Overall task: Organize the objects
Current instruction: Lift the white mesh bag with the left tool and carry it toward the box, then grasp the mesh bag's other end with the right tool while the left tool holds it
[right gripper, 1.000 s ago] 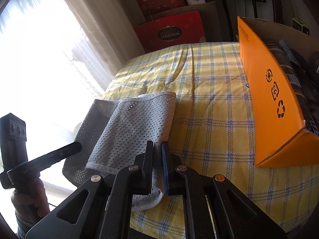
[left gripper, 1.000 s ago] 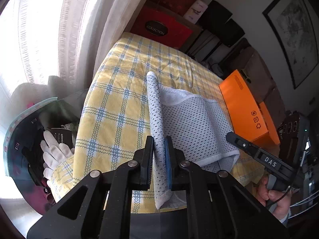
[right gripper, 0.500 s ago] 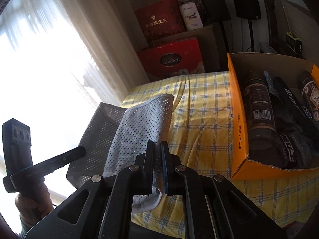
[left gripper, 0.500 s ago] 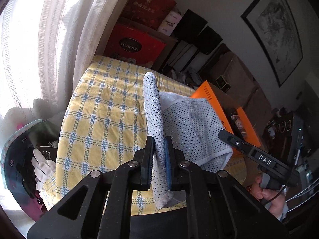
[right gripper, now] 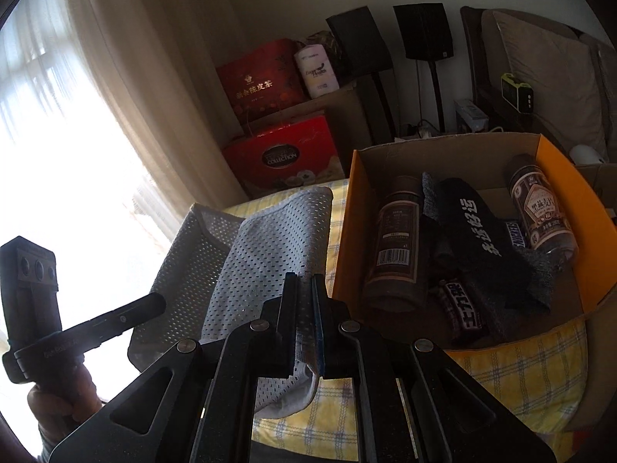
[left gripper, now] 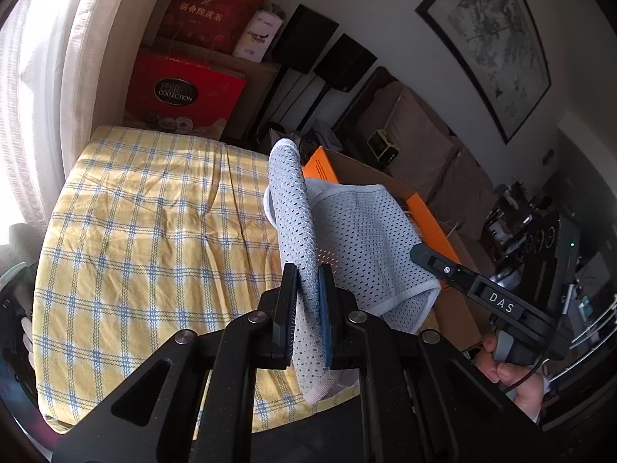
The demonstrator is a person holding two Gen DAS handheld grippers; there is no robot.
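Note:
A folded grey mesh cloth (left gripper: 358, 239) hangs in the air between both grippers, above the yellow checked tablecloth (left gripper: 154, 231). My left gripper (left gripper: 307, 281) is shut on one edge of the mesh cloth (right gripper: 270, 254). My right gripper (right gripper: 305, 289) is shut on the opposite edge; it also shows in the left wrist view as a black finger (left gripper: 455, 270). To the right stands an open orange cardboard box (right gripper: 347, 216) holding two brown bottles (right gripper: 397, 239) and dark socks (right gripper: 474, 231).
Red gift boxes (left gripper: 185, 92) are stacked beyond the table's far end beside a white curtain (left gripper: 58, 58). Black speakers (right gripper: 424, 31) and a brown sofa (left gripper: 432, 146) stand behind. A person's hand (left gripper: 513, 374) grips the right tool's handle.
Both grippers have risen with the mesh cloth, lifting it off the table. The views now tilt toward the orange box, so its contents and the back wall show.

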